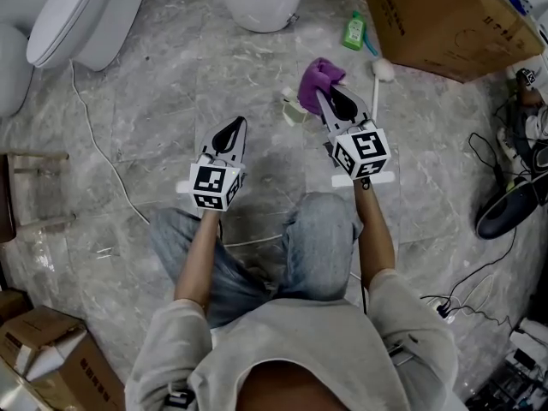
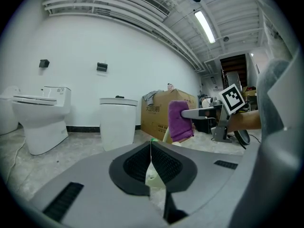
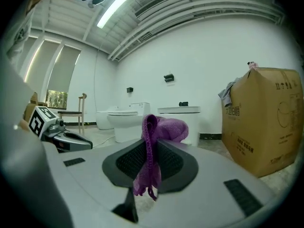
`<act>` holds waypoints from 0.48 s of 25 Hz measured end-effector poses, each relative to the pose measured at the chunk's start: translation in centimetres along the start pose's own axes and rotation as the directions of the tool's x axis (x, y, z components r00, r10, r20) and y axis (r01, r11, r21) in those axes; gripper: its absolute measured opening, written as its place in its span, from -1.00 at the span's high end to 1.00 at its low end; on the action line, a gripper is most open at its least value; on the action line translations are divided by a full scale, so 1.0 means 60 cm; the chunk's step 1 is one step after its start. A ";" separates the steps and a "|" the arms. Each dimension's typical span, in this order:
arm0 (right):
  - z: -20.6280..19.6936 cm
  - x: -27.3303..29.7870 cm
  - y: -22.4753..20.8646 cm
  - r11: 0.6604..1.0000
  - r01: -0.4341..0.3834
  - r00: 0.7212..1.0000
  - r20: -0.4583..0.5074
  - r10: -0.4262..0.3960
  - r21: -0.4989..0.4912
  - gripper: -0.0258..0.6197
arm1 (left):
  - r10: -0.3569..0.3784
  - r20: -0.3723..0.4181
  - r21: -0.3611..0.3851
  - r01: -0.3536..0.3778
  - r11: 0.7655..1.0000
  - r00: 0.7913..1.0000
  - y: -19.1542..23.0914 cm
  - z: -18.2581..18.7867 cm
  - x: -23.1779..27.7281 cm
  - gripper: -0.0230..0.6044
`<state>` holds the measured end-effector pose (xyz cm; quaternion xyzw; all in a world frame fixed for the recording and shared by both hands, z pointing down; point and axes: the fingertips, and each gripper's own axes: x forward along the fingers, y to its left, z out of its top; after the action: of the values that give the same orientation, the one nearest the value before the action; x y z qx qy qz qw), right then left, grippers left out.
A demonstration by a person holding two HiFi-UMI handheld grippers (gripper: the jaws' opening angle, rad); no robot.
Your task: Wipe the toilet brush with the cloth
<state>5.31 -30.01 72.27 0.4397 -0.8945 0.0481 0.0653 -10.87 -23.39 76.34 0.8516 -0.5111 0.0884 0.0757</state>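
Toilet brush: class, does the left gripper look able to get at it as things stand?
Probably not directly. The toilet brush lies on the floor beyond the right gripper, which holds the cloth and sits between it and the left gripper, whose tongs are shut.

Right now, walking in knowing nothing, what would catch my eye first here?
The bright purple cloth pinched in the right gripper, held above the grey floor. Next, the white toilet at the far left, and the toilet brush lying on the floor beside the big cardboard box.
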 end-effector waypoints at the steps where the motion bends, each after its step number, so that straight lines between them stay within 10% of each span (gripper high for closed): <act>1: -0.006 0.007 -0.001 1.000 -0.002 1.000 -0.007 0.002 0.002 0.67 | 0.002 -0.003 -0.001 -0.002 1.000 1.000 0.001 -0.002 0.000 0.86; 12: -0.082 0.054 -0.009 0.999 -0.022 0.996 -0.088 0.026 0.045 0.67 | 0.016 -0.031 -0.003 -0.016 1.000 0.999 0.014 -0.020 0.011 0.86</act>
<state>4.14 -32.14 77.66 0.4277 -0.8947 0.0878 0.0947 -11.39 -24.07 77.68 0.8458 -0.5170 0.1013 0.0841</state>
